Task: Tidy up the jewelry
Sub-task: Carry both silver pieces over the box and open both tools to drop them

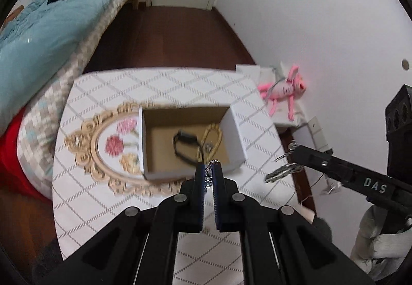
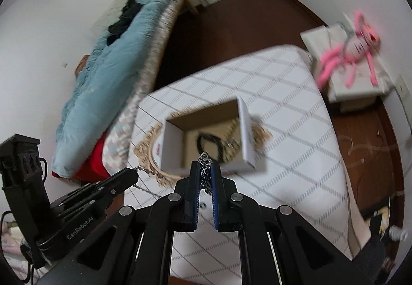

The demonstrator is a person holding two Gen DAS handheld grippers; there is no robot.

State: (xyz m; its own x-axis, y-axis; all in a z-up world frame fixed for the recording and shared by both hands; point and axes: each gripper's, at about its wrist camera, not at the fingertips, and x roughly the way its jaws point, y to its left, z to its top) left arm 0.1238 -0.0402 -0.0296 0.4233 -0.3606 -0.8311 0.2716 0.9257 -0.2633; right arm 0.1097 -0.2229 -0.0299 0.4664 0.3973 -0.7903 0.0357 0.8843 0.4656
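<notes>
- Above the open box point(image 1: 190, 140), my left gripper point(image 1: 211, 169) and right gripper point(image 2: 205, 164) each pinch one end of the silver chain point(image 2: 204, 174).
- Held taut between both, it stays untangled for lowering inside.

White walls point(image 1: 296, 14), dark wood floor point(image 1: 167, 37), blue-quilted bed point(image 1: 51, 35).

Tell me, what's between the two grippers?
A silver chain hangs between them, pinched by the left gripper and the right gripper. The right wrist view shows it, in front of the open box.
</notes>
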